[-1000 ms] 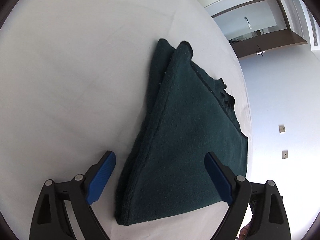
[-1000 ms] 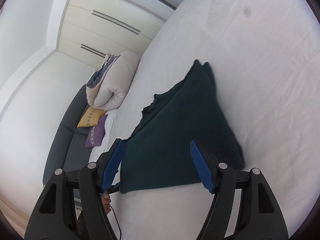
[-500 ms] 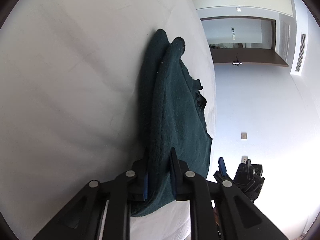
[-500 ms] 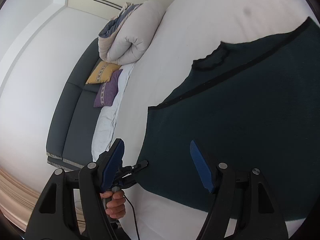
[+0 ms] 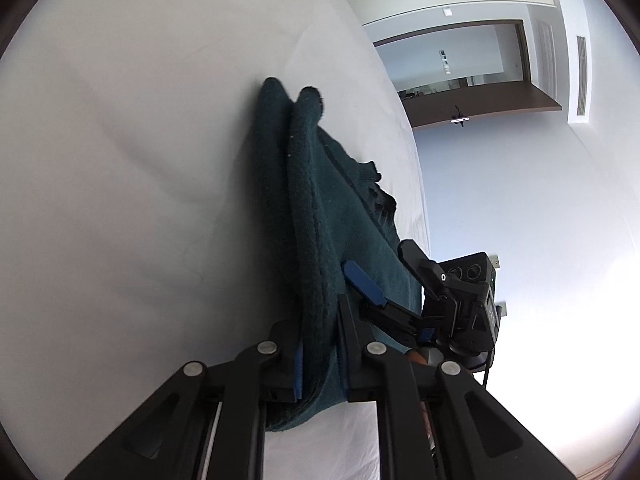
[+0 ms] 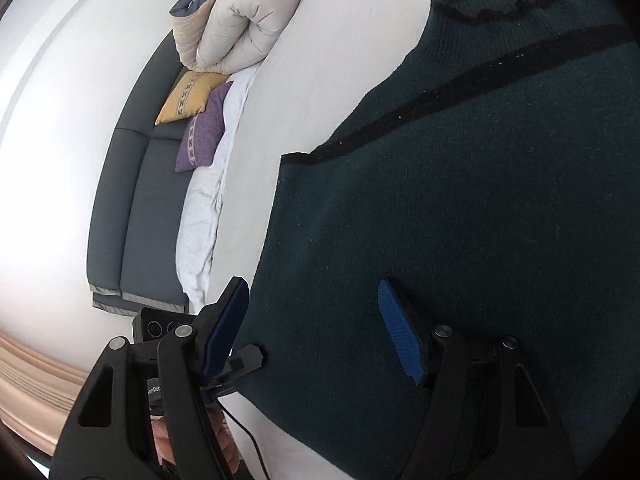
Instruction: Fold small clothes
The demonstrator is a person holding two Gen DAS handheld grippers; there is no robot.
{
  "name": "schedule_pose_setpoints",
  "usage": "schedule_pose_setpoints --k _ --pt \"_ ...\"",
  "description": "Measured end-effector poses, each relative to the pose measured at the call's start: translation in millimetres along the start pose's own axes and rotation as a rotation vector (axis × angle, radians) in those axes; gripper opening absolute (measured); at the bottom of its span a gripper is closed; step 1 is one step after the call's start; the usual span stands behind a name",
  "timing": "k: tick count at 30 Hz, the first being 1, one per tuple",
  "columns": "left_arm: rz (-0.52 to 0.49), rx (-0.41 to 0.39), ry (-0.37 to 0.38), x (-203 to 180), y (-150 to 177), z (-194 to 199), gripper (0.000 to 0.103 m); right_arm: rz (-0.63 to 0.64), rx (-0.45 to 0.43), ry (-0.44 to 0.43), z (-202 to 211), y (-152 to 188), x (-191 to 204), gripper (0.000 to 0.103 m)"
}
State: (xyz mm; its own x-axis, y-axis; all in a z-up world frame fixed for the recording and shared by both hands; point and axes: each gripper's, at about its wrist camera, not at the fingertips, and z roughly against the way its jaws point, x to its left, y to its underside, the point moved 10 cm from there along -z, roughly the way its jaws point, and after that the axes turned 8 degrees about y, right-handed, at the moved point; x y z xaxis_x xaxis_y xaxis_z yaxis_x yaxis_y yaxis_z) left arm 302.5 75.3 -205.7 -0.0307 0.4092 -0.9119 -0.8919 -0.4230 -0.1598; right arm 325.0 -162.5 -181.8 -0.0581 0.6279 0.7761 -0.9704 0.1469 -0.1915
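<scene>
- The left gripper (image 5: pixel 320 344), open a second ago, has clamped the folded dark green knit garment's (image 5: pixel 320 216) near edge.
- The right gripper (image 6: pixel 316 332) has moved in over that garment, jaws apart.

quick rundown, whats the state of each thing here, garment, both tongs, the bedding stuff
dark green garment: folded, lying on the white bed, near corner pinched
left tongs: shut on the garment's corner
right tongs: open, astride the garment's edge, not clamped
duvet: rolled up at the bed's far end
yellow cushion: lying on the grey sofa
purple cushion: lying beside the yellow one
</scene>
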Motion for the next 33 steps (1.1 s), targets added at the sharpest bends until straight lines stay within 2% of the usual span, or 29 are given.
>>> schedule_pose_setpoints --k 4,8,11,15,17,19,21,23,27,30,33 --pt "-0.103 0.013 -0.035 -41.5 4.1 -9.4 0.013 -0.020 -0.075 -0.054 54.9 -13.2 -12.9 0.067" --pt "-0.192 0.072 -0.052 -89.1 21.8 -56.7 0.013 -0.105 -0.137 -0.126 121.5 -27.2 -48.1 0.067" --pt "-0.261 0.145 -0.071 -118.5 49.4 -109.8 0.012 -0.181 -0.163 -0.205 156.9 -36.2 -77.0 0.068" --pt "-0.331 0.255 -0.107 -136.6 99.5 -185.9 0.012 -0.269 -0.206 -0.221 190.9 -43.2 -125.9 0.073" --pt "-0.307 0.309 -0.082 -136.7 123.4 -215.1 0.013 -0.319 -0.203 -0.222 204.3 -41.8 -150.7 0.073" --pt "-0.284 0.341 -0.061 -133.3 140.7 -230.9 0.019 -0.336 -0.204 -0.237 217.5 -38.8 -167.0 0.072" --pt "-0.298 0.343 -0.045 -135.4 150.4 -229.1 0.041 -0.332 -0.205 -0.228 224.6 -37.9 -173.6 0.071" --pt "-0.345 0.325 -0.004 -146.2 154.6 -212.5 0.050 -0.312 -0.196 -0.205 227.2 -39.2 -173.4 0.071" --pt "-0.470 0.217 -0.026 -152.9 136.6 -167.7 0.051 -0.253 -0.193 -0.102 221.5 -50.1 -171.0 0.073" --pt "-0.446 0.179 -0.052 -133.8 119.0 -146.5 0.054 -0.206 -0.150 0.050 206.8 -53.1 -175.4 0.070" --pt "-0.412 0.168 -0.057 -117.9 114.4 -134.1 0.054 -0.166 -0.130 0.157 196.1 -56.4 -177.5 0.051"
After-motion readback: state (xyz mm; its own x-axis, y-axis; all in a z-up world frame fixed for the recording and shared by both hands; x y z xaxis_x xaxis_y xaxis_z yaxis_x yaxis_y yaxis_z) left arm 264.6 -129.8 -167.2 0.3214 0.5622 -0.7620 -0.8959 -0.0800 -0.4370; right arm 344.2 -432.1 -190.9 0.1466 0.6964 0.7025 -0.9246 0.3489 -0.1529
